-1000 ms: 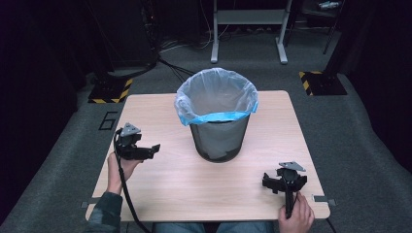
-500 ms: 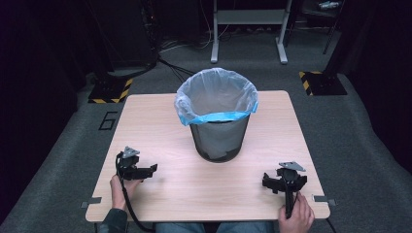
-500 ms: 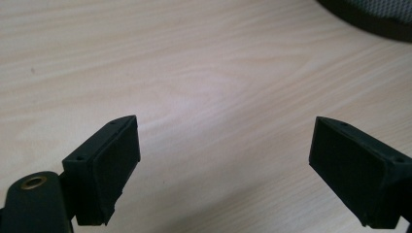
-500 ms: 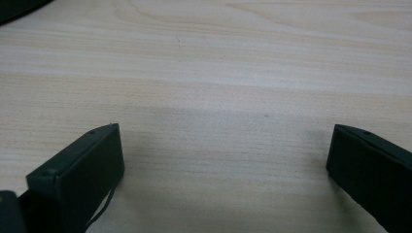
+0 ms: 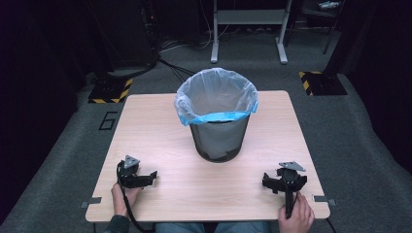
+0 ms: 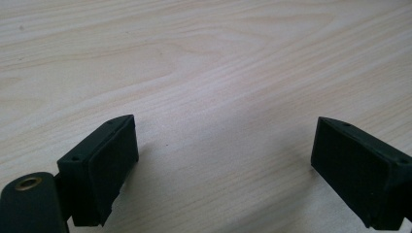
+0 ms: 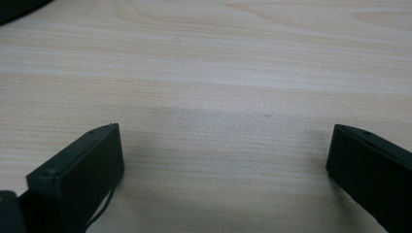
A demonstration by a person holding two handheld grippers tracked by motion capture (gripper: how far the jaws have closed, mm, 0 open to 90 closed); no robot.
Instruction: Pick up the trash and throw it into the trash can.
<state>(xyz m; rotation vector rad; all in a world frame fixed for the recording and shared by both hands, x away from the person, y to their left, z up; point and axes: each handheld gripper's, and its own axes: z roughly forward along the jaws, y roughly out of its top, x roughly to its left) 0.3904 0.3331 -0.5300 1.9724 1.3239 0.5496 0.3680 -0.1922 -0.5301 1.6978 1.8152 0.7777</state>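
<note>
Bin (image 5: pixel 218 138) — a black mesh one with a clear liner edged in blue — stands upright at the middle of the table (image 5: pixel 160 121), a little toward its far side, well apart from both grippers.

Nearest, at the table's front edge, the person's two hands come in from below. The left hand (image 5: pixel 124 196) holds the left gripper (image 5: pixel 151 175) low over the front left part of the table, its jaws pointing to the right, toward the middle. In the left gripper view the left gripper (image 6: pixel 221 165) has its jaws spread wide, with bare wood (image 6: pixel 218 73) between them and nothing held.

The right hand (image 5: pixel 297 218) holds the right gripper (image 5: pixel 266 180) over the front right part, its jaws pointing left. In the right gripper view the right gripper (image 7: pixel 226 170) is likewise wide and empty, just above the wood grain (image 7: pixel 218 63); a dark curved edge (image 7: pixel 19 9) shows at the top left corner, though I cannot tell what it is.

A cable (image 5: pixel 127 213) trails from the left gripper off the front edge.

Beyond the table lies grey floor (image 5: pixel 350 145) — with two yellow-and-black striped blocks (image 5: pixel 109 91) and a metal stand (image 5: pixel 248 29) at the back.
</note>
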